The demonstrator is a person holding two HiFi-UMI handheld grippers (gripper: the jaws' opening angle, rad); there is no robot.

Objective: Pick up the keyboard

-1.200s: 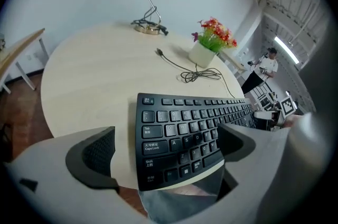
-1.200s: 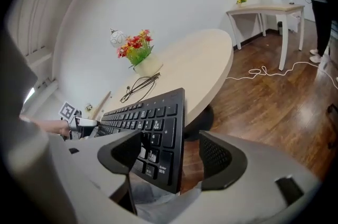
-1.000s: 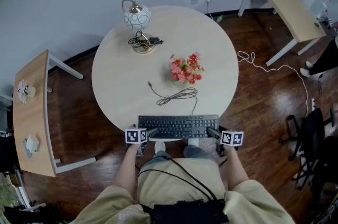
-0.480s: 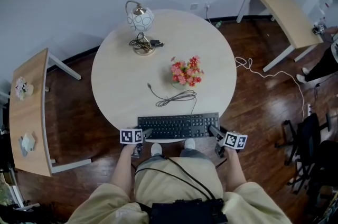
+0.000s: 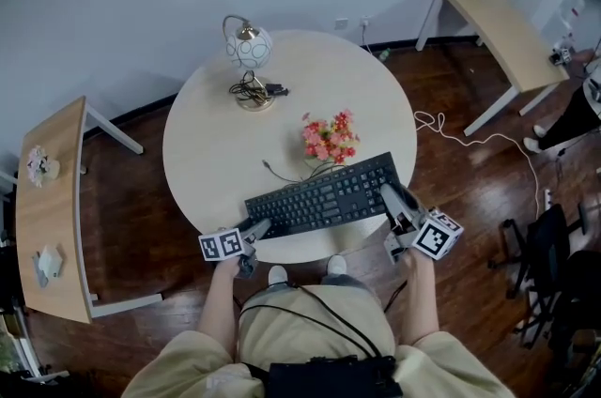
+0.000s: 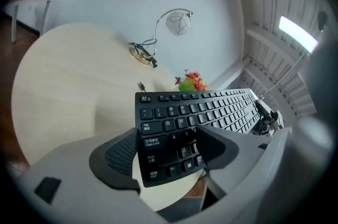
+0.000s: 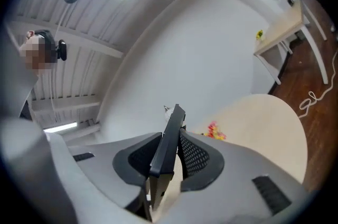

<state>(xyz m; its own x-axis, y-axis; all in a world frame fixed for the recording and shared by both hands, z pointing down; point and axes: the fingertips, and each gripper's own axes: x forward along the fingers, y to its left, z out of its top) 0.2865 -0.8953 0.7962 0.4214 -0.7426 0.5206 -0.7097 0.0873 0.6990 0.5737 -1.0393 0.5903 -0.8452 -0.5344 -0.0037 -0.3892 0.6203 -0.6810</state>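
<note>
The black keyboard point(image 5: 324, 196) hangs tilted above the near edge of the round table point(image 5: 207, 133), its right end higher. My left gripper point(image 5: 255, 227) is shut on the keyboard's left end point(image 6: 163, 128), one pad on the keys and one under the board. My right gripper point(image 5: 392, 197) grips the right end, its jaws closing with both pads pressed on the board. In the right gripper view the keyboard point(image 7: 168, 141) shows edge-on between the pads. Its cable point(image 5: 282, 173) trails on the table towards the flowers.
A pot of pink and red flowers point(image 5: 328, 139) stands just behind the keyboard. A globe lamp point(image 5: 248, 49) with coiled cord sits at the table's far side. Wooden side tables stand at left point(image 5: 52, 199) and right point(image 5: 498, 16). A white cable point(image 5: 470, 138) lies on the floor.
Both grippers closed on the keyboard's ends and lifted it off the table. The right end rose much more, so the board now slants.
</note>
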